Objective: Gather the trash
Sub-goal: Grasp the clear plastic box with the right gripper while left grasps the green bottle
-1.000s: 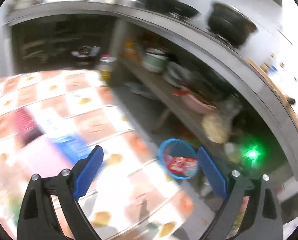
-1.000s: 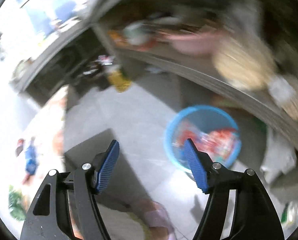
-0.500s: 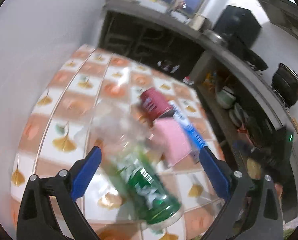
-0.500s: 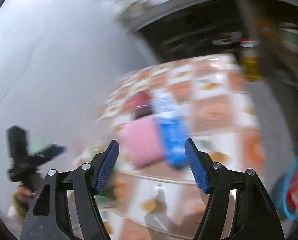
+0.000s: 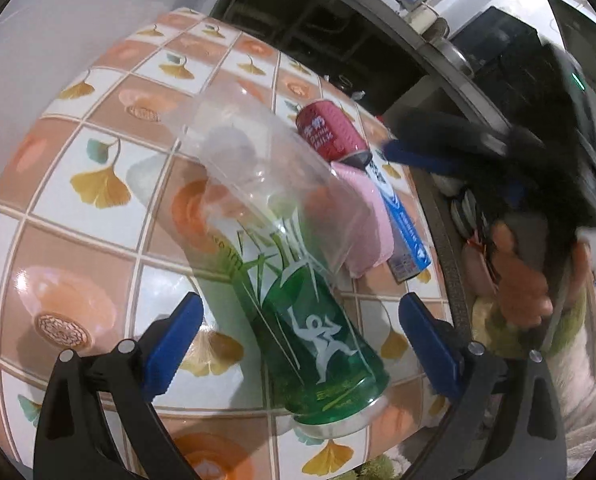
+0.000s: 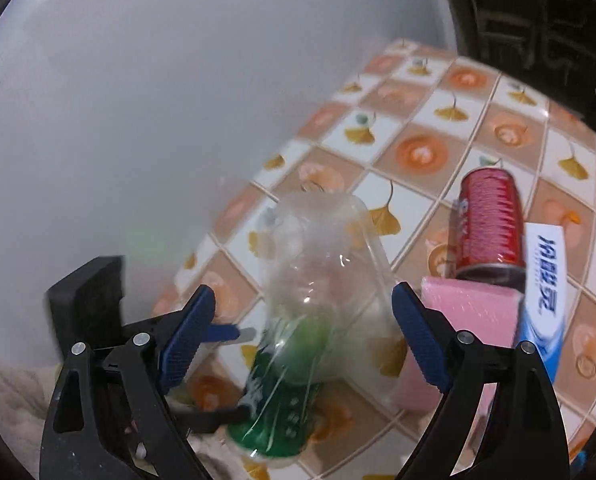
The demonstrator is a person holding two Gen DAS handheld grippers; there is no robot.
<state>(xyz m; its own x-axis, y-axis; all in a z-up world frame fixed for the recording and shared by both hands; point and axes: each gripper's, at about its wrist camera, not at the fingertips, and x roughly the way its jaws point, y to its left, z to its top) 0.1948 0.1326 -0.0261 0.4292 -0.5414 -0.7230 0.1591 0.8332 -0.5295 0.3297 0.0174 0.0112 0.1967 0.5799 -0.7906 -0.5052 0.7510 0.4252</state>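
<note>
Bare tablecloth (image 5: 78, 216) lies left of bottle (image 5: 298, 300); sponge (image 5: 362, 216) crowds its right, seemingly touching.

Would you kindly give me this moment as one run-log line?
left gripper: open, straddling green can | right gripper: opening, nothing gripped | clear plastic cup: over can | red can: lying on tiled table

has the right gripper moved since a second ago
Yes. The right gripper swung away from the blue bin on the floor, over to the tiled table, now above the green can.

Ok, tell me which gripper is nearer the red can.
Right. The right gripper, jaws opening with nothing between them, hovers beside the red can; the left gripper sits back, at the green bottle's base.
</note>
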